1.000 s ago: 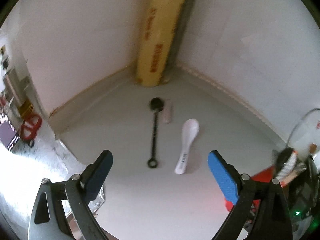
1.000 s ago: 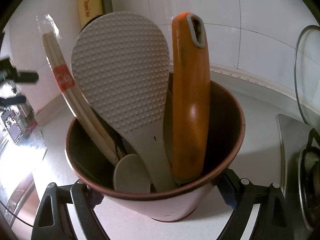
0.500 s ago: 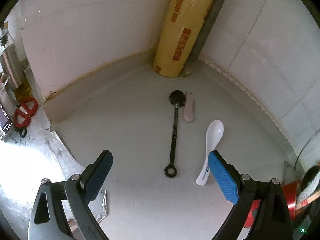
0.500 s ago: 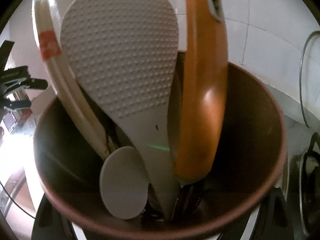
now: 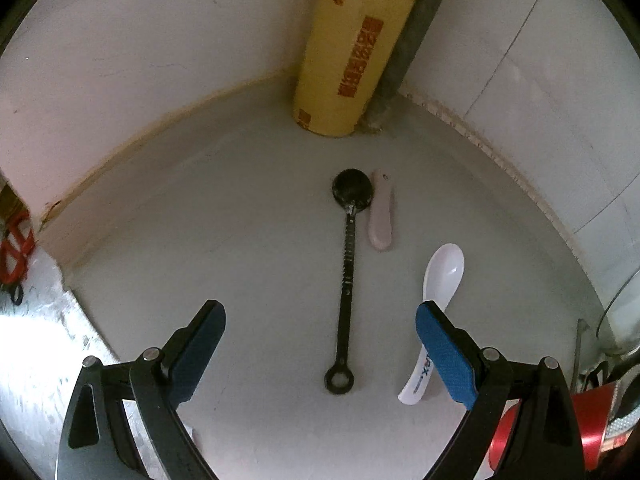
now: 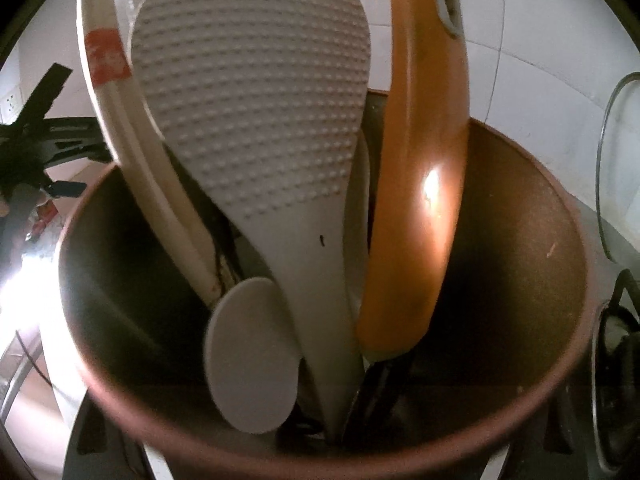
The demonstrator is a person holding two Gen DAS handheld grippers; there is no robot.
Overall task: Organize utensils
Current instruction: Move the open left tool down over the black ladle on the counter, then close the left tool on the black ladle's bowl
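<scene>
The left gripper (image 5: 320, 340) hangs over the pale surface (image 5: 240, 240) with its jaws wide and nothing between the blue pads (image 5: 444, 356). Below it, towards the back corner of the surface, three utensils lie loose. A black long-handled spoon (image 5: 347, 272) lies lengthwise with its bowl towards the corner and its ring end nearest the gripper. A small pale pink spoon (image 5: 381, 216) lies just beside the black spoon's bowl, on its right. A white ceramic soup spoon (image 5: 442, 276) lies further right, its handle end partly hidden behind the right pad. A yellow roll of cling film (image 5: 344, 60) stands upright in the back corner, against the tiled wall (image 5: 540, 100).

The right gripper holds a brown utensil holder (image 6: 520, 272), which fills the right wrist view; its fingers are almost hidden under the holder's rim, and its jaws have just been closing on the holder. In the holder stand a white dimpled rice paddle (image 6: 256, 120), an orange-handled tool (image 6: 424, 200), wrapped chopsticks (image 6: 120, 100) leaning left, and a small white round-ended spoon (image 6: 252, 356). A glass lid (image 6: 612, 160) shows at the right edge.
</scene>
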